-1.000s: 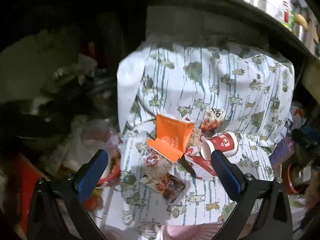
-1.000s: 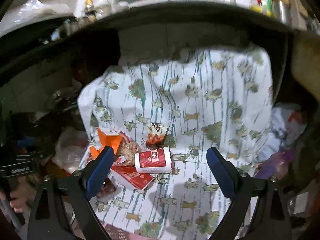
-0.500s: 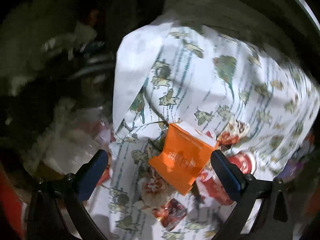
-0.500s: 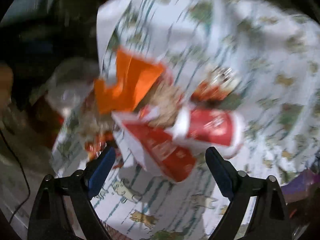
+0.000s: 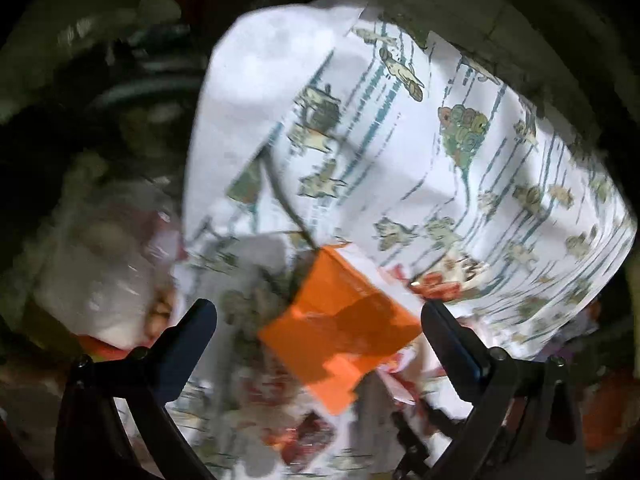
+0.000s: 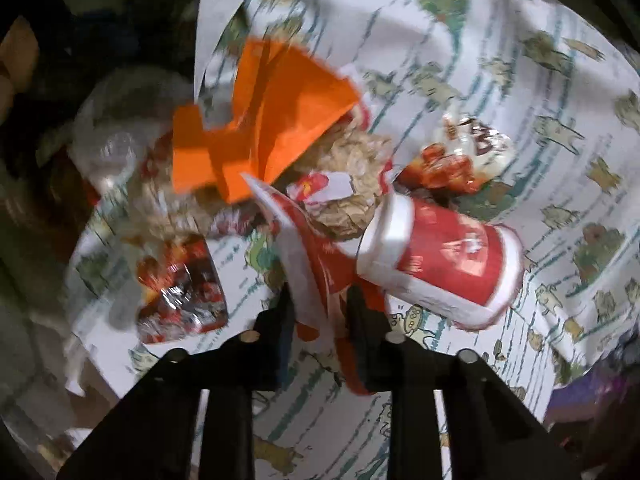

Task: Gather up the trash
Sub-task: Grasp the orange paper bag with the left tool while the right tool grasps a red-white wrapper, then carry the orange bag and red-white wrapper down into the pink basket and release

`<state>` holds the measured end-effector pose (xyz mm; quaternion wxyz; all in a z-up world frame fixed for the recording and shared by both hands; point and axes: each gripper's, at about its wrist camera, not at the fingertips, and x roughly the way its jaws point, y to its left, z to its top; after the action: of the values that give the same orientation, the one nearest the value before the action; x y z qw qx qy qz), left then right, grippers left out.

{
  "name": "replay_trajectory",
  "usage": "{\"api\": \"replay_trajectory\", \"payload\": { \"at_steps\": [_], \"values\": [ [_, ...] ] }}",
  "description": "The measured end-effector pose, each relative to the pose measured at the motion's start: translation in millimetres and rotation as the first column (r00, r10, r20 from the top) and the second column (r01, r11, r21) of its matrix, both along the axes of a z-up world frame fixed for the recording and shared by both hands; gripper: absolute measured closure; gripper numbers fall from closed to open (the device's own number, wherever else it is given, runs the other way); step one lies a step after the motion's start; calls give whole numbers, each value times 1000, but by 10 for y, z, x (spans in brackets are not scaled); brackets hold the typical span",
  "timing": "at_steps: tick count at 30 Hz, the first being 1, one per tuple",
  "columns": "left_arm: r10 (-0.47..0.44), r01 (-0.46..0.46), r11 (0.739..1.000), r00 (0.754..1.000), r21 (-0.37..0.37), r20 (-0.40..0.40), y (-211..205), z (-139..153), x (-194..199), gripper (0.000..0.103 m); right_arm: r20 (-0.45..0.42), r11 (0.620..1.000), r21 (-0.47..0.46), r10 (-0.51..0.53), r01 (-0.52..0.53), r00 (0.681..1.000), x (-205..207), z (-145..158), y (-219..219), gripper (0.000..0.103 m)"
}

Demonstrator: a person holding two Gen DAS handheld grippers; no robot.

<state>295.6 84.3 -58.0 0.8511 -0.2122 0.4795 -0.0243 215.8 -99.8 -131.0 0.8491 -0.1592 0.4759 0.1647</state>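
We are closing our right gripper (image 6: 320, 312) on the red and white carton flap (image 6: 312, 256), which is sitting between its jaws; a second ago those jaws were standing wide with nothing between them, well short of the litter. The heap is now filling this view far more than it was, and the picture is smeared.

Taking the red paper cup (image 6: 440, 264) as our mark: it is lying on its side just right of the pinched flap and touching it, whereas earlier it was lying further ahead between the spread fingers. Left of the cup a shiny red snack wrapper (image 6: 180, 292) is lying flat. Just beyond the cup crumpled brown paper (image 6: 352, 184) is bunching up, and beyond that, to the left, the orange box (image 6: 260, 120) is resting. A red and white wrapper (image 6: 460, 152) is lying beyond the cup, to the right. Everything is resting on the patterned cloth (image 6: 520, 60).

Our left gripper (image 5: 318, 320) is holding its jaws spread wide, gripping nothing, as before. The orange box (image 5: 340, 328) is now sitting between its fingertips, nearer and larger than a second ago, when it was lying ahead of them.
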Motion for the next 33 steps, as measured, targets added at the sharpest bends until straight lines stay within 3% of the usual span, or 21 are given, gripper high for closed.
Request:
{"api": "replay_trajectory", "payload": {
  "at_steps": [3,6,11,13,15,17,18,21,26,33],
  "values": [
    [15,-17,995,1000,-101,-16,-49,-62,87,1,-20,997,73,-26,28,999,-57,192,-192,85],
    [-7,1,990,999,-141,-43,-155,-125,177,4,-34,990,132,-43,47,999,-71,371,-382,86],
    [-18,9,992,997,-122,-69,-326,-227,276,4,-75,962,254,-85,102,994,-37,550,-705,86],
    [-29,21,995,996,-96,-84,-402,-285,298,9,-67,955,273,-99,114,993,10,602,-809,86],
    [-43,37,998,993,-52,-112,-483,-361,311,36,-39,953,276,-116,123,992,2,685,-912,86],
    [-67,61,997,988,-46,-140,-566,-456,324,52,-24,944,297,-140,141,990,31,759,-1015,86],
    [-67,61,997,987,-48,-146,-587,-489,315,54,-20,938,311,-153,152,988,42,796,-1081,86],
    [-69,67,997,991,-25,-111,-635,-441,254,71,-5,928,329,-186,177,983,78,883,-1213,86],
    [-118,117,993,993,32,22,-684,-157,82,73,36,912,354,-234,207,972,81,1029,-1376,86],
    [-165,162,986,966,32,200,-623,272,-212,73,78,883,419,-267,212,960,26,1192,-1452,86]
  ]
}}
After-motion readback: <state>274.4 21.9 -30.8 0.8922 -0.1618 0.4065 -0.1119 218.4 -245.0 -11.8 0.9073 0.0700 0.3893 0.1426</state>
